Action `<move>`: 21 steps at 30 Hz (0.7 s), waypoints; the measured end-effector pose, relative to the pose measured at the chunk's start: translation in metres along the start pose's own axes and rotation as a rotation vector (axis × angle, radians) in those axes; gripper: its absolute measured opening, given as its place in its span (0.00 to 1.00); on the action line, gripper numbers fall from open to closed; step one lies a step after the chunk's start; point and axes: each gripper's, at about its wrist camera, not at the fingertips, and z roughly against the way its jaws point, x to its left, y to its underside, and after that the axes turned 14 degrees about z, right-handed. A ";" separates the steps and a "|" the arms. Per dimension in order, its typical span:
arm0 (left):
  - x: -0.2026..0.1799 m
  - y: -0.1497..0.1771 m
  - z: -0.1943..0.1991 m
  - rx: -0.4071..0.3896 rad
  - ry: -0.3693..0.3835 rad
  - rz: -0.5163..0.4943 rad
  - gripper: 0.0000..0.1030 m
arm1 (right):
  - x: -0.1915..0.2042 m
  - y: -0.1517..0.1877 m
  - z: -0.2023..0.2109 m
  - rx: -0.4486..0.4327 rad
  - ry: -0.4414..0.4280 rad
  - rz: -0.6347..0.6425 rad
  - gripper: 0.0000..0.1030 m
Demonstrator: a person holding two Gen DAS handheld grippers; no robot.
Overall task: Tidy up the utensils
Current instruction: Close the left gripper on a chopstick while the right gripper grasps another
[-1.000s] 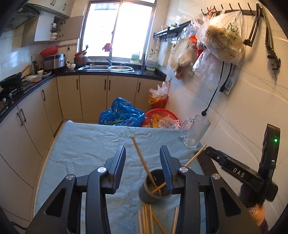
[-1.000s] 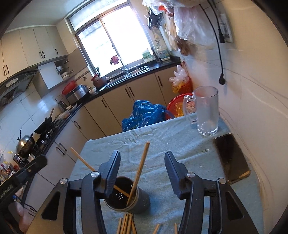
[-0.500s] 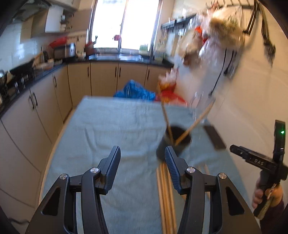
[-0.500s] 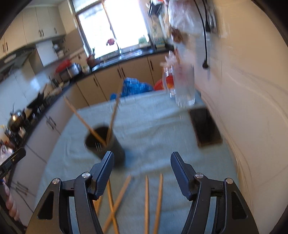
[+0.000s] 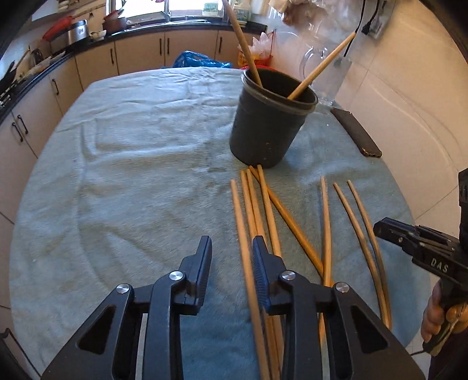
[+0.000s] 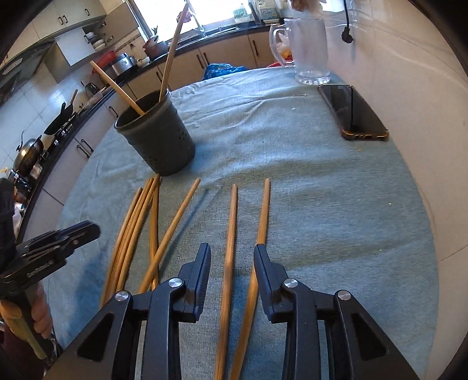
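Left gripper: black ribbed fingers, silver pivot screws.
Right gripper: black, white "DAS" lettering, wooden handle.

Beige cabinets w/ black counter, bright window, white tiled wall.

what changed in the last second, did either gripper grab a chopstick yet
Both grippers dropped from above the dark perforated holder to the loose wooden chopsticks. The left gripper and right gripper are closing around one stick each, nothing gripped yet. Holder, its two chopsticks, glass mug and black phone stayed.
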 end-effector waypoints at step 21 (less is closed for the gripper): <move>0.017 -0.017 -0.034 0.102 -0.041 0.046 0.06 | 0.012 -0.015 -0.038 0.083 0.059 0.076 0.26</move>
